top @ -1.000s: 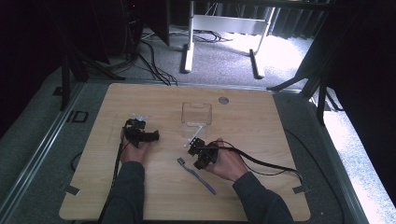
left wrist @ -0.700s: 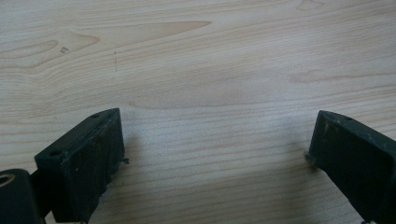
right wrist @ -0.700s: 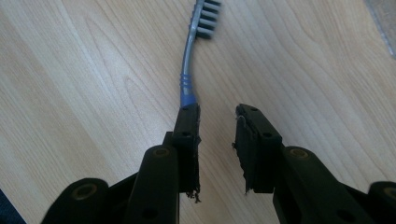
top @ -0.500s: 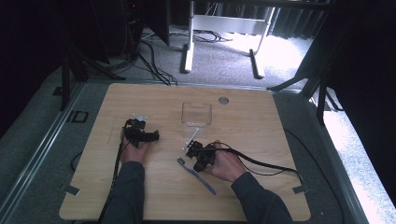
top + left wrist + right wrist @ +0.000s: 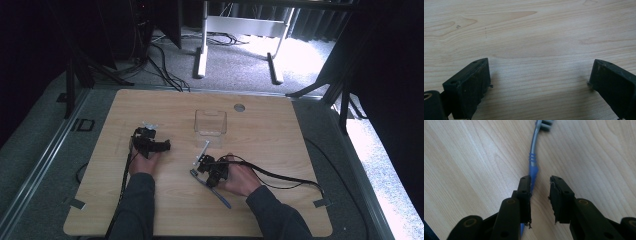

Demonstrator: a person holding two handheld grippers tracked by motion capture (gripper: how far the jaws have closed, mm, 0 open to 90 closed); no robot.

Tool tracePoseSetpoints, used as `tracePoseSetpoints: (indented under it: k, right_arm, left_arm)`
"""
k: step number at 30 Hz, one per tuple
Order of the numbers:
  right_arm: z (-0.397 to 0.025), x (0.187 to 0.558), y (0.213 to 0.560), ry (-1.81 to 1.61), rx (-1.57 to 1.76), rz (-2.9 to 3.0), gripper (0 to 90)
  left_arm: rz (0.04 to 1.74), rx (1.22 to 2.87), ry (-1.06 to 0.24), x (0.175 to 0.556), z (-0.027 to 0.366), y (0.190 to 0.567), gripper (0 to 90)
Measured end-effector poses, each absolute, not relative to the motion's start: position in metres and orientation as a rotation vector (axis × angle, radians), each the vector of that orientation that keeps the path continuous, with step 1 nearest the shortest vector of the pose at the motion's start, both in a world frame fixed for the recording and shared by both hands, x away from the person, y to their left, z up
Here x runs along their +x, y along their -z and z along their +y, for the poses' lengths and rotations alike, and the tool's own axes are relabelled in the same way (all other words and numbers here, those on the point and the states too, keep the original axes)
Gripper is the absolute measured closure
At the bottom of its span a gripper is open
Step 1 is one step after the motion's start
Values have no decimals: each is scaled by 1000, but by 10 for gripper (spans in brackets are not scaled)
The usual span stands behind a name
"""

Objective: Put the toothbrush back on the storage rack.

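Wide-apart left gripper [image 5: 541, 82] over bare table [image 5: 536, 32]

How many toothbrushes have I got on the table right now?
1. The toothbrush lies flat on the table, under the right tool, whose open jaws straddle its blue handle.

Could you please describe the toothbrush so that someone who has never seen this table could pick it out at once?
Start at the wooden table and find the clear plastic box near its middle. Nearer the person, under the right gripper, lies the toothbrush, flat on the wood with the jaws open over its handle. It is the one long, thin thing there, blue-handled with a grey neck and bristled head.
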State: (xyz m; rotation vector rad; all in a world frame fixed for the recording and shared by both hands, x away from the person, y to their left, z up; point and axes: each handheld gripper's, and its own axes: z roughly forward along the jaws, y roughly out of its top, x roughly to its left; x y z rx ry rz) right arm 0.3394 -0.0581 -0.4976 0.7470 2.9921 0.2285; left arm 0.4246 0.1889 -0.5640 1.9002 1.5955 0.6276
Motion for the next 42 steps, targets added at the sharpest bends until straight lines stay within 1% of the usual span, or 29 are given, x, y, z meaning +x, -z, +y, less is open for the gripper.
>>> tracePoseSetpoints:
  k: [22,34,38,42]
  right_arm:
    - [-51,338,513,-171,726,3020,730]
    - [-49,338,517,-164,720,3014,768]
    - [-49,339,518,-153,720,3011,802]
    - [-49,339,518,-145,716,2999,813]
  left_arm:
    - [1595,1900,-628,425,189,564,36]
    - [1595,1900,-628,425,189,564,36]
    - [1595,1900,-628,425,189,564,36]
    - [1595,1901,-628,425,189,564,36]
